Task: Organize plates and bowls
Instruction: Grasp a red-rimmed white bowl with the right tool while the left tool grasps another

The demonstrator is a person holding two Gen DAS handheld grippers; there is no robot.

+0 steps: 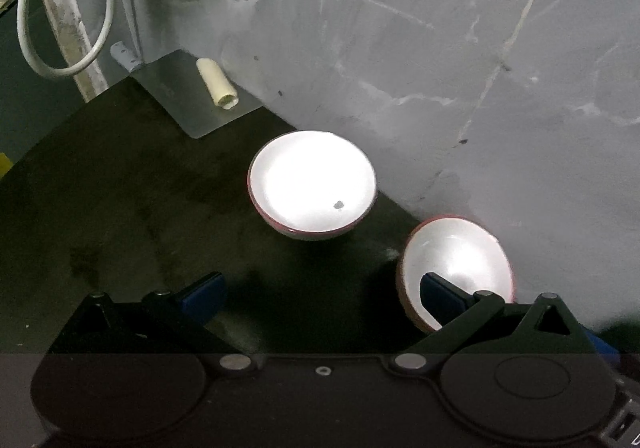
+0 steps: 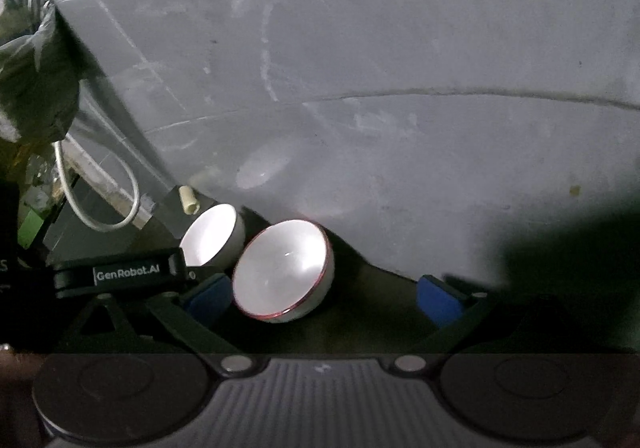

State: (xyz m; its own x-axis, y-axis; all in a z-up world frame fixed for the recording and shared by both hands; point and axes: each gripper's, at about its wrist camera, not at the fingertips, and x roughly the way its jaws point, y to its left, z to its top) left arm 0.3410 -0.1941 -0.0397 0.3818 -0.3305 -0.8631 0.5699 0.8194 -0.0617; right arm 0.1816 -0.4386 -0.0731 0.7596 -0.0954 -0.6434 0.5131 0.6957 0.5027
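Two white bowls with red rims stand on a dark counter (image 1: 120, 188) against a grey wall. The far bowl (image 1: 312, 184) sits upright near the middle; in the right wrist view the same bowl (image 2: 212, 234) is behind and to the left. The near bowl (image 1: 456, 268) looks tipped to the left, and it also shows as the bowl (image 2: 284, 272) facing the camera. My left gripper (image 1: 322, 298) is open, and its right finger overlaps the near bowl's inside; contact is unclear. My right gripper (image 2: 324, 298) is open, with the near bowl between its fingers, close to the left one.
A flat metal sheet (image 1: 188, 104) with a cream tube (image 1: 218, 86) on it lies at the counter's far corner. A looped white cable (image 1: 64, 8) hangs beyond it. The grey wall (image 1: 440, 68) runs close behind the bowls. A plastic bag (image 2: 36, 60) hangs at the upper left.
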